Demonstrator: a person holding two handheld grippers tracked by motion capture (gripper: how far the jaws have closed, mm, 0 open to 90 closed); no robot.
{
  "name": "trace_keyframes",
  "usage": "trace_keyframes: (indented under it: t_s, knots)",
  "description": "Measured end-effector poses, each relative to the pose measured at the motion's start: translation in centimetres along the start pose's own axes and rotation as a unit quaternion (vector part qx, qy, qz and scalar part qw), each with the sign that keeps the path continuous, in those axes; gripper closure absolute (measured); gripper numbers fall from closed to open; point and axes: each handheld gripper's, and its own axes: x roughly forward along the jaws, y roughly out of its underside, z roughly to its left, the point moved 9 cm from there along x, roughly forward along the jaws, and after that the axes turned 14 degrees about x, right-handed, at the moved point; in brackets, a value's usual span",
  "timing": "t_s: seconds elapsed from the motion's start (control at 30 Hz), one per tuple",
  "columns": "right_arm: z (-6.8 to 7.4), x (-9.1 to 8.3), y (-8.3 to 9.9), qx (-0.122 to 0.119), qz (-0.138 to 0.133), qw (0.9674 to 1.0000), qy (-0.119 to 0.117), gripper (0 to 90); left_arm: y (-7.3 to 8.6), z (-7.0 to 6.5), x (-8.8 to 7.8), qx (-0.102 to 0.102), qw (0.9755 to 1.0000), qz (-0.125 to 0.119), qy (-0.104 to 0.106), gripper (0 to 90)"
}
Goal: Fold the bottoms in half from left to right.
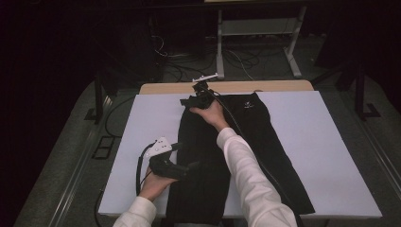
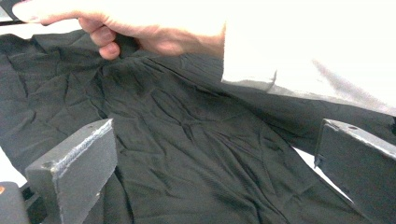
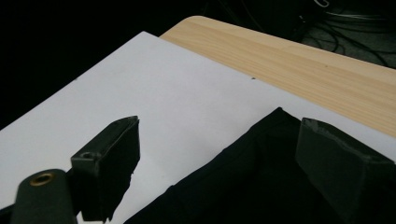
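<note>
A black garment (image 1: 255,151) lies flat and lengthwise on a white sheet (image 1: 321,142), with a small white logo (image 1: 248,107) near its far end. My right gripper (image 1: 191,100) hovers at the garment's far left corner. In the right gripper view its jaws (image 3: 222,128) stand apart, with the corner of the black cloth (image 3: 278,114) between them and not pinched. My left gripper (image 1: 194,165) is at the garment's left edge, nearer the person. Its jaws (image 2: 215,140) are wide open over the creased cloth (image 2: 187,154), with the other hand and white sleeve (image 2: 299,42) beyond.
The sheet covers a wooden table whose bare far edge (image 1: 236,86) shows behind the garment, also in the right gripper view as a wooden strip (image 3: 303,60). Cables and white table legs (image 1: 220,52) stand on the dark floor beyond. Wide bare sheet lies either side of the garment.
</note>
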Motion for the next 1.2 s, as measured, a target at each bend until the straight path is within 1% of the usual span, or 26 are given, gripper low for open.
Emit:
trace_keyframes:
  t_s: [0.03,0.1,0.2,0.27,0.37,0.47,0.5,0.57,0.6,0.7,0.73,0.77,0.8,0.83,0.9,0.97,1.03,1.1,1.2]
  knots:
    - [0.0,0.0,0.0,0.000,0.000,1.0000,0.000,13.9,0.0,0.0,0.0,0.000,1.0000,0.000,0.000,0.0]
    - [-0.2,0.2,0.0,0.005,-0.002,0.9999,0.009,14.5,0.0,0.0,0.0,0.002,1.0000,0.001,0.001,0.0]
    - [-0.4,0.5,0.0,0.002,-0.004,0.9998,0.020,15.6,0.0,0.0,0.1,0.002,1.0000,0.001,0.001,0.0]
    - [-0.5,0.7,0.1,0.005,-0.003,0.9997,0.025,16.1,0.0,0.0,0.1,0.002,1.0000,0.000,0.001,0.0]
    - [-0.4,1.1,0.3,0.014,-0.004,0.9996,0.022,17.8,-0.1,0.0,0.0,0.003,1.0000,0.000,0.002,0.0]
    - [-0.2,1.5,0.4,0.016,-0.003,0.9995,0.028,20.2,-0.1,0.1,0.0,0.001,1.0000,-0.003,0.000,0.0]
    - [-0.2,1.7,0.4,0.015,-0.004,0.9994,0.032,21.4,-0.1,0.0,0.0,0.002,1.0000,0.000,0.001,0.0]
    - [-0.4,2.0,0.6,0.014,-0.003,0.9985,0.052,26.8,0.0,-0.1,0.1,0.003,1.0000,0.001,0.003,0.0]
    - [-0.5,2.2,0.9,0.015,0.001,0.9982,0.059,26.8,0.0,-0.1,0.1,0.004,1.0000,0.002,0.003,0.0]
    - [-0.7,2.8,1.5,0.006,0.011,0.9971,0.075,28.5,0.0,-0.2,0.1,0.004,1.0000,0.002,0.004,0.0]
    - [-0.8,2.9,1.7,0.005,0.014,0.9967,0.080,30.8,-0.1,-0.2,0.0,0.005,1.0000,0.001,0.004,0.0]
    - [-0.9,3.0,1.7,0.004,0.015,0.9960,0.088,34.3,-0.1,-0.2,0.0,0.005,1.0000,0.001,0.004,0.0]
    - [-1.1,3.1,1.8,0.000,0.015,0.9952,0.097,35.9,-0.1,-0.2,0.0,0.004,1.0000,-0.001,0.004,0.0]
    - [-1.2,3.1,1.9,0.003,0.015,0.9949,0.100,36.2,-0.1,-0.1,0.0,0.004,1.0000,-0.001,0.003,0.0]
    - [-1.3,3.3,2.0,0.014,0.016,0.9953,0.095,39.3,-0.1,-0.1,0.0,0.004,1.0000,-0.001,0.004,0.0]
    - [-1.4,3.5,2.1,0.011,0.016,0.9951,0.097,42.3,-0.1,-0.1,0.0,0.004,1.0000,-0.001,0.004,0.0]
    - [-1.6,3.7,2.3,0.004,0.022,0.9946,0.101,45.4,-0.1,-0.1,0.0,0.003,1.0000,-0.001,0.004,0.0]
    - [-1.6,3.7,2.3,-0.003,0.019,0.9940,0.108,49.1,-0.1,-0.1,0.0,0.003,1.0000,-0.001,0.003,0.0]
    - [-1.6,3.6,2.3,-0.001,0.020,0.9938,0.109,56.2,-0.1,-0.1,0.0,0.003,1.0000,0.000,0.003,0.0]
